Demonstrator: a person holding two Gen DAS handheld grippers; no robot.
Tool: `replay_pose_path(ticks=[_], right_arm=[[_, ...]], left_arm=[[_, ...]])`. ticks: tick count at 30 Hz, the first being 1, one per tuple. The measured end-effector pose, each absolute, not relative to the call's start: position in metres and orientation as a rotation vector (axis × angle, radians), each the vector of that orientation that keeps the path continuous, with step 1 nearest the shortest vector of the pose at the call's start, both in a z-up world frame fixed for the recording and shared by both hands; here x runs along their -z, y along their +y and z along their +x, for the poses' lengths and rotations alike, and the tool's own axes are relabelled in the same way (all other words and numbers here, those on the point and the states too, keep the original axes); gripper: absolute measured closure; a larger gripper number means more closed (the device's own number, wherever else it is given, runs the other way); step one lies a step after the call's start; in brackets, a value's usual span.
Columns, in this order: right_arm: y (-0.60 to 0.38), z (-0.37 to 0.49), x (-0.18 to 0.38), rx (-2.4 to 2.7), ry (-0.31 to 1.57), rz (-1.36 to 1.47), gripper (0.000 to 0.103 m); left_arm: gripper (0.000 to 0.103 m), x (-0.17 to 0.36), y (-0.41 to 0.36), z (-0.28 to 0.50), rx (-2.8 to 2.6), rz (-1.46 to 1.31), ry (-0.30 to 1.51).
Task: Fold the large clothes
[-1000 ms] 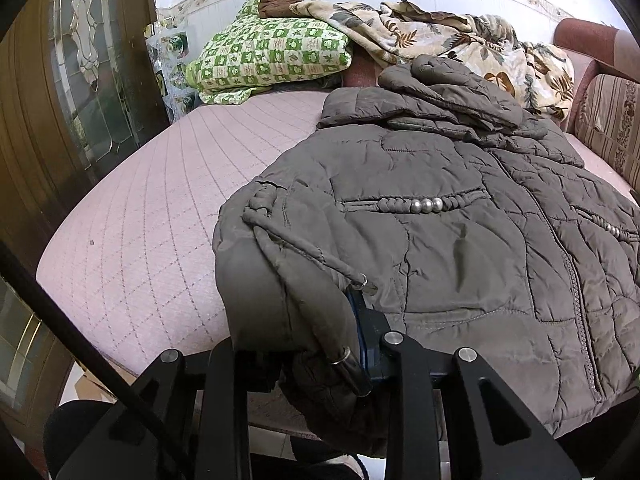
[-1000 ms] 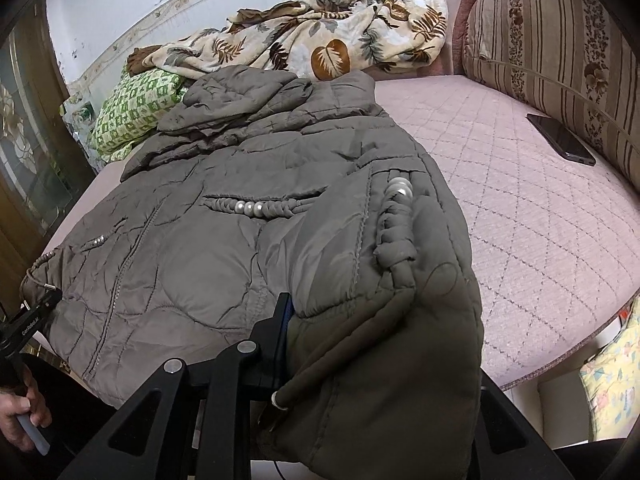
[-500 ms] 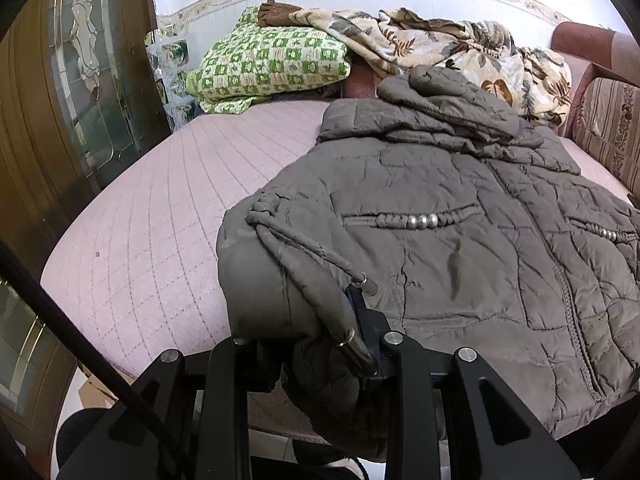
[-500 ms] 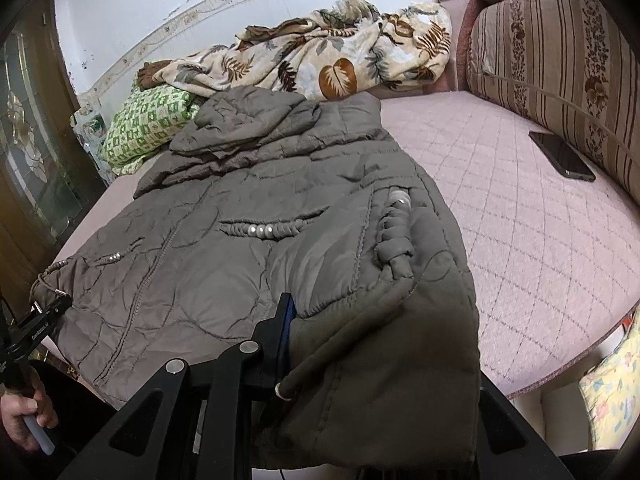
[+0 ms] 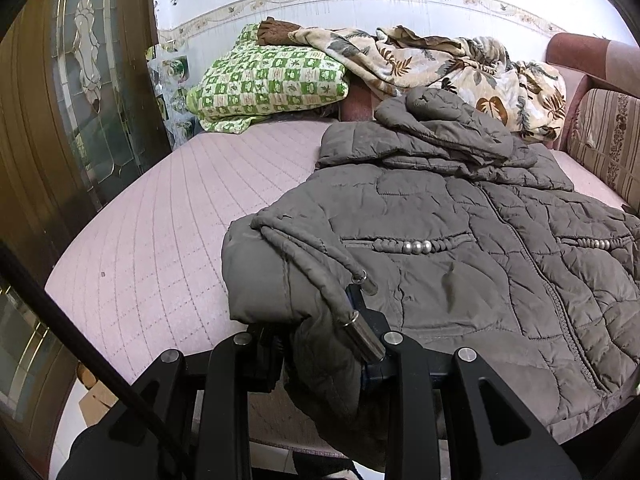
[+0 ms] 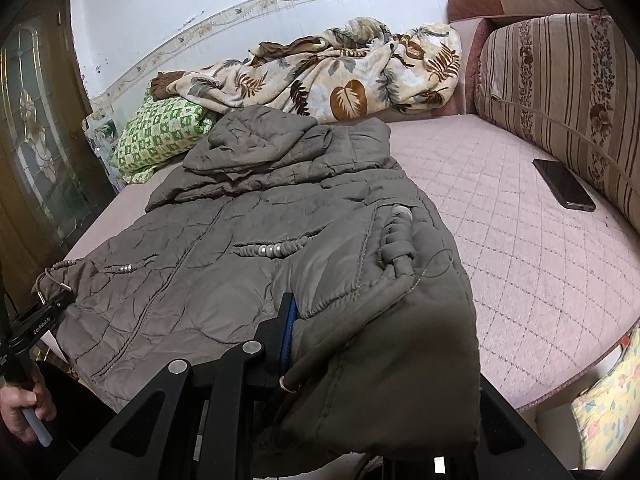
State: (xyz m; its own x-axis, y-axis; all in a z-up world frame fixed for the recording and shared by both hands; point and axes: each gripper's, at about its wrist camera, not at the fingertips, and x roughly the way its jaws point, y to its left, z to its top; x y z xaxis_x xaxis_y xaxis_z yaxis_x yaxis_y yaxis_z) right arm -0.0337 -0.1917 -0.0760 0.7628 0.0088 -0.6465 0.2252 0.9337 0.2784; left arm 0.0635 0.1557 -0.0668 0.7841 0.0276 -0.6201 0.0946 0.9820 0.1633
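The left hand-held gripper (image 5: 320,344) is closed on the bottom left corner of the grey puffy jacket (image 5: 460,248). The thick hem is bunched between its jaws, and a drawstring with a metal tip (image 5: 362,336) hangs over the near finger. The right hand-held gripper (image 6: 360,356) is closed on the other bottom corner, which is draped over it so that one finger is hidden.

The jacket is spread out, front up and zipped, on the pink quilted bed (image 5: 160,240). Its hood (image 6: 260,136) is laid toward the pillows at the far end.

A few things could go wrong from here. The cloth is puffy and slippery, so a corner could be pulled out of a grip if it is lifted too fast. If one corner is raised more than the other, a crooked fold would be made. The drawstring could be caught on a finger when the hem is let go, and the fold would be dragged open again. The loose hood could be bunched under the fold, so a lump would be left. A dark phone (image 6: 564,184) is lying on the bed to the right, well apart from the jacket, but it could be knocked by a wide swing.
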Motion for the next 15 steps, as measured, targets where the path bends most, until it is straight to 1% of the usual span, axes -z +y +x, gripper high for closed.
replay_pose_path(ticks=[6,15], right_arm=[[-0.192,-0.034,0.074,0.116,0.691,0.354,0.079],[-0.195,-0.032,0.062,0.108,0.659,0.352,0.079]], left_arm=[[0.076,0.065,0.156,0.062,0.039,0.191,0.659],[0.076,0.047,0.151,0.064,0.046,0.201,0.619]])
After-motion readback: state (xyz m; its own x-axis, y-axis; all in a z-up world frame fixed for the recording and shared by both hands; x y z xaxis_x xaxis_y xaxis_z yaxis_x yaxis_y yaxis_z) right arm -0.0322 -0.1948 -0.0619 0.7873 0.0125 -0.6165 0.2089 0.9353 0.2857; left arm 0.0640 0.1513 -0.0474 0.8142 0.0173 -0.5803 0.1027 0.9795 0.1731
